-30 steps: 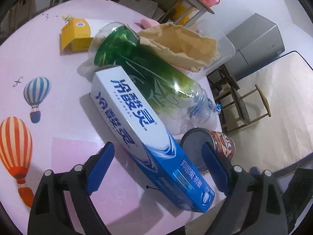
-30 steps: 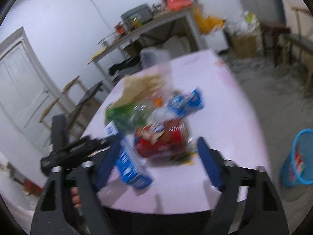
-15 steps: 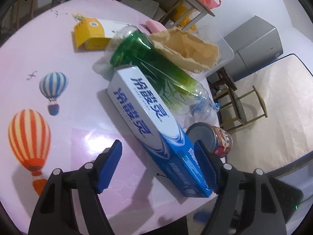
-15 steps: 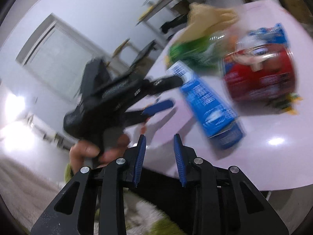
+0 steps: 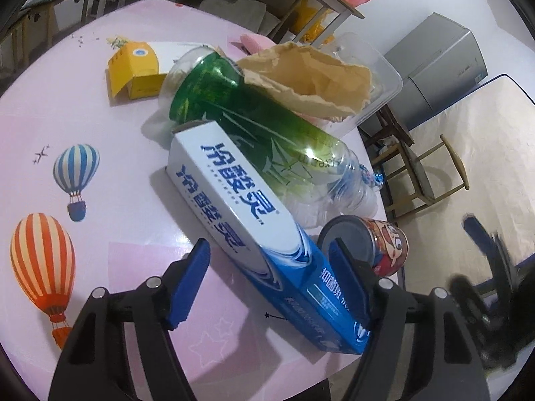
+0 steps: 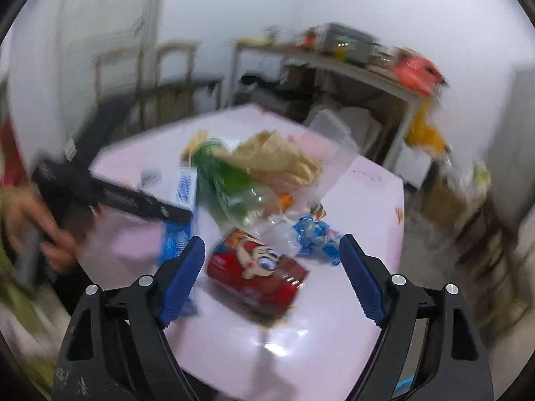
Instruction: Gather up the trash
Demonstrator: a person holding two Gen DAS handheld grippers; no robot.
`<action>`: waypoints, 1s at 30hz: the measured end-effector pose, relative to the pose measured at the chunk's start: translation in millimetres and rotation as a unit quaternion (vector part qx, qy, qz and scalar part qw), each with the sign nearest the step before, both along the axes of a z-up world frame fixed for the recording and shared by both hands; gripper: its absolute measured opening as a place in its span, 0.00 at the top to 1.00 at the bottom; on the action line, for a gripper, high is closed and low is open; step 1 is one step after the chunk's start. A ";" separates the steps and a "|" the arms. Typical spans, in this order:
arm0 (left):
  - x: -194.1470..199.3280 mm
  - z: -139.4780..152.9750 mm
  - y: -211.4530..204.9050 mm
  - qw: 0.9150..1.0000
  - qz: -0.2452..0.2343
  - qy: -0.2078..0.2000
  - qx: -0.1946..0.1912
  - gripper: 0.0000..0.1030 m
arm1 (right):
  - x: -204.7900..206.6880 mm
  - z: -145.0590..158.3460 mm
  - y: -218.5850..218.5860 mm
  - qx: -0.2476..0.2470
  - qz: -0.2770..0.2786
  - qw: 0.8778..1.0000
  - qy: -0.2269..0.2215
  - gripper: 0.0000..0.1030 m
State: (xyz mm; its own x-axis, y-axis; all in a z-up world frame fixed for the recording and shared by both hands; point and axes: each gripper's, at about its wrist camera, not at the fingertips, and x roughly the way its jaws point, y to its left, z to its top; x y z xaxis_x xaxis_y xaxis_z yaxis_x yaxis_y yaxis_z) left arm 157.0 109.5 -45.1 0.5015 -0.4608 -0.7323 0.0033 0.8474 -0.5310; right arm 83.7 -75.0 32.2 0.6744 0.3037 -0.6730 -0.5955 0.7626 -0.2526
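A blue and white toothpaste box (image 5: 254, 230) lies on the pink table (image 5: 100, 127). My left gripper (image 5: 271, 284) is open with its jaws on either side of the box's near end. A green plastic bottle (image 5: 254, 123), a brown paper bag (image 5: 311, 77) and a red cartoon can (image 5: 384, 247) lie beyond. In the blurred right wrist view, my right gripper (image 6: 271, 280) is open, its jaws either side of the red can (image 6: 257, 274) lying on its side. A blue wrapper (image 6: 317, 237) lies just behind the can.
A yellow carton (image 5: 137, 67) and a clear plastic tub (image 5: 374, 77) sit at the far side. The table edge (image 5: 378, 173) drops off to the right, with a wooden chair (image 5: 424, 173) beyond. The left gripper and hand (image 6: 83, 200) show at left in the right wrist view.
My right gripper has opened wide and swung back to face the red can. My left gripper has moved forward around the toothpaste box's near end.
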 end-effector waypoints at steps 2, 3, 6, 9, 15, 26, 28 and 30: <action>-0.2 -1.2 1.5 1.000 0.001 -0.001 -0.004 0.32 | 9.9 -6.6 7.7 -0.029 0.043 0.998 0.022 0.23; -1.0 -1.2 2.1 1.000 0.002 -0.002 -0.005 0.33 | 12.0 -11.6 7.3 -0.051 0.065 0.996 0.028 0.23; -1.3 -3.6 6.0 1.000 -0.001 -0.001 -0.013 0.40 | 18.4 -28.5 19.1 -0.100 0.119 0.986 0.054 0.24; 0.0 -4.9 7.9 1.000 -0.007 0.001 -0.023 0.46 | 17.1 -39.3 23.0 -0.139 0.149 0.977 0.070 0.25; 0.3 -4.4 9.7 0.999 -0.020 -0.004 -0.036 0.50 | 20.3 -40.9 30.4 -0.165 0.149 0.972 0.073 0.25; 0.5 -11.0 10.2 0.998 -0.031 -0.002 -0.057 0.50 | 61.5 -58.3 -112.8 0.313 -0.193 0.873 0.320 0.17; 0.3 -10.9 9.9 0.998 -0.033 -0.004 -0.054 0.50 | 55.9 -70.1 -123.5 0.369 -0.229 0.828 0.355 0.17; 1.1 -10.5 9.3 0.998 -0.036 -0.005 -0.054 0.50 | 53.4 -71.0 -120.6 0.375 -0.243 0.817 0.364 0.17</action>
